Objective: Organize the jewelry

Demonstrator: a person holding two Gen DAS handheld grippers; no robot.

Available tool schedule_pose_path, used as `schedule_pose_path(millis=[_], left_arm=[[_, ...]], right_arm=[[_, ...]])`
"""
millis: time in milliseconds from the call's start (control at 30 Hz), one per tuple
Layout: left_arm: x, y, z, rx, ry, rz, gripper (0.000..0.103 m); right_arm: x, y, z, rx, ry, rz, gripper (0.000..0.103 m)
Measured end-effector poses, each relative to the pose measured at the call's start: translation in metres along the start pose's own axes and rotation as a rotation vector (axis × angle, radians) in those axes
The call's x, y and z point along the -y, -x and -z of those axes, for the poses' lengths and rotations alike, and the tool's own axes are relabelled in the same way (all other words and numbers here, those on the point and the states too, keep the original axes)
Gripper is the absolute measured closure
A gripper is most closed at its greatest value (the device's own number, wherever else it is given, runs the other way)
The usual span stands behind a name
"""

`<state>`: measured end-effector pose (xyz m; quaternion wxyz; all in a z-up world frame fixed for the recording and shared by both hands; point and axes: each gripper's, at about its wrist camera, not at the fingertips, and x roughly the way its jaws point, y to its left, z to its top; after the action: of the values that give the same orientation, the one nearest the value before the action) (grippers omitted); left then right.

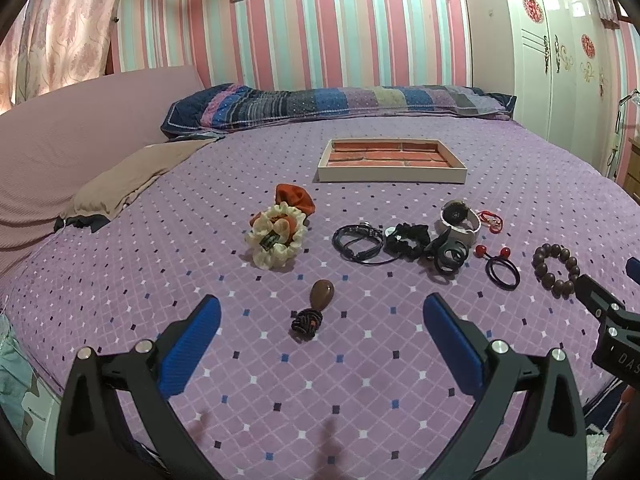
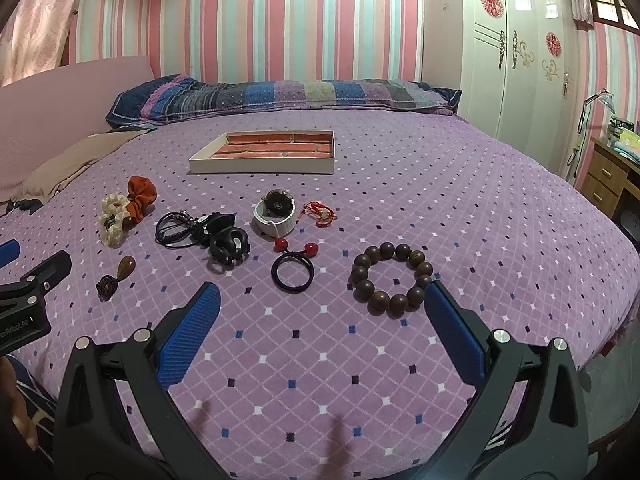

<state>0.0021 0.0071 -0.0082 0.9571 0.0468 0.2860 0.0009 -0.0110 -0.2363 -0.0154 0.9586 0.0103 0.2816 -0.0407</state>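
Note:
Jewelry lies in a row on the purple bedspread. In the left wrist view: a brown pendant on a dark knot (image 1: 314,308), a cream and orange scrunchie (image 1: 280,228), black cords (image 1: 358,242), a white watch (image 1: 460,218), a bead bracelet (image 1: 556,270). A shallow white tray with brick-pattern lining (image 1: 392,158) sits farther back. My left gripper (image 1: 320,332) is open just before the pendant. My right gripper (image 2: 320,320) is open, with the bead bracelet (image 2: 392,276) just beyond its right finger and a black hair tie with red balls (image 2: 292,266) ahead.
A long patchwork pillow (image 1: 340,106) lies at the head of the bed. A brown cloth (image 1: 132,176) lies at the left. A white wardrobe (image 2: 520,52) and a wooden desk (image 2: 608,176) stand to the right of the bed.

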Motion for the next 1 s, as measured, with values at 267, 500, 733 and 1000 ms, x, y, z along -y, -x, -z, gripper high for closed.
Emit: schedule_pose_path(millis=[267,500,733,1000], left_arm=[[0.0006,0.0010,-0.0017,-0.008,-0.001,0.002,0.004],[0.0008,0.0013,-0.0026,-0.009,-0.002,0.003,0.004],[0.0002,0.0010,-0.0031,-0.015,0.000,0.003,0.004],[-0.0003,-0.0009,-0.0028,-0.019,0.000,0.004,0.004]], right_arm=[[0.0002,-0.0007,-0.0001,-0.007,0.000,0.006,0.004],[0.0007,-0.0010,-0.0010,-0.004,0.000,0.010,0.004],[0.0018,-0.0016,-0.0005,-0.006,0.000,0.014,0.004],[0.0047,-0.0024,0.0014,-0.009,-0.004,0.023,0.004]])
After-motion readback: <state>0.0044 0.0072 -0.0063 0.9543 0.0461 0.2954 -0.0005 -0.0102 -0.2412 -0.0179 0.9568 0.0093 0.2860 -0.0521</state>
